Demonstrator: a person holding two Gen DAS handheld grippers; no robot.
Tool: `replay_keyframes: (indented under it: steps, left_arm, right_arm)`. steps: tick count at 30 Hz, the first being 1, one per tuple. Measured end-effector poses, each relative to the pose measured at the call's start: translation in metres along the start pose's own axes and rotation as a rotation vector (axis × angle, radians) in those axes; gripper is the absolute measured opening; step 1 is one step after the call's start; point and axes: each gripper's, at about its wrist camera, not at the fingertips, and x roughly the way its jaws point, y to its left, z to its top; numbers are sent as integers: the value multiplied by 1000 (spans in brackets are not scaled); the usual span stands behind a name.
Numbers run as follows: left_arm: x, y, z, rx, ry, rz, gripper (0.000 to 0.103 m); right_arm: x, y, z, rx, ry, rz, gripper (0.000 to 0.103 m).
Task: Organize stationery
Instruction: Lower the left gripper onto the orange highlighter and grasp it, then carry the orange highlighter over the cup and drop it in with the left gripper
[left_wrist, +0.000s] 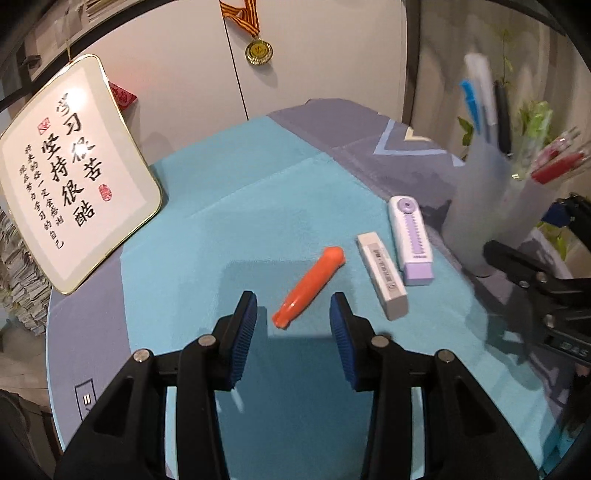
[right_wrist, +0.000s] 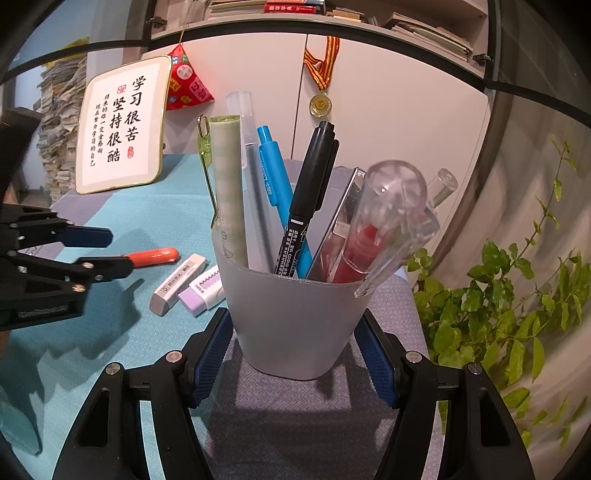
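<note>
Left gripper (left_wrist: 293, 308) hovers over blue-clothed surface (left_wrist: 207, 229), jaws released, straddling near end of orange pen (left_wrist: 308, 282), not yet gripped. Right gripper (right_wrist: 295, 354) brackets base of grey pen cup (right_wrist: 295, 317); jaws spread wide, contact with cup walls unclear. Cup already holds several pens, marker, ruler. Left to sort, by appearance: orange pen, white eraser (left_wrist: 382, 275), purple eraser (left_wrist: 412, 240), lying side by side beside cup. Task judged partly done.
</note>
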Motion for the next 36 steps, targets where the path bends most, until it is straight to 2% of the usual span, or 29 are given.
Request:
replay_keyframes:
  steps: [2, 3, 5, 6, 8, 12, 16, 20, 27, 29, 36]
  left_arm:
    - [7, 2, 2, -11, 3, -9, 38]
    - [11, 3, 3, -23, 13, -18, 34]
    - [15, 4, 2, -50, 21, -68, 13]
    - [16, 3, 2, -54, 32, -76, 11]
    - [12, -1, -1, -56, 50, -65, 11]
    - [-8, -6, -12, -123, 56, -128, 11]
    - [-38, -15, -12, -129, -6, -154, 11]
    - [-70, -24, 3, -113, -70, -200, 11]
    - [-122, -50, 38, -46, -157, -367, 11]
    - [-123, -57, 48, -28, -150, -388, 11]
    - [-111, -72, 76, -26, -46, -433, 11]
  right_arm:
    - [0, 0, 0, 0, 0, 0, 69]
    - [0, 1, 0, 1, 0, 0, 69]
    - [0, 0, 0, 0, 0, 0, 69]
    - [0, 0, 0, 1, 1, 0, 69]
    - [0, 1, 0, 1, 0, 0, 69]
    - [0, 1, 0, -1, 1, -1, 69]
    - [1, 1, 0, -1, 1, -2, 69]
    - [1, 0, 0, -2, 1, -3, 69]
    - [1, 1, 0, -1, 2, -2, 69]
    - [1, 1, 0, -1, 2, -2, 69]
    - [0, -1, 0, 2, 2, 1, 69]
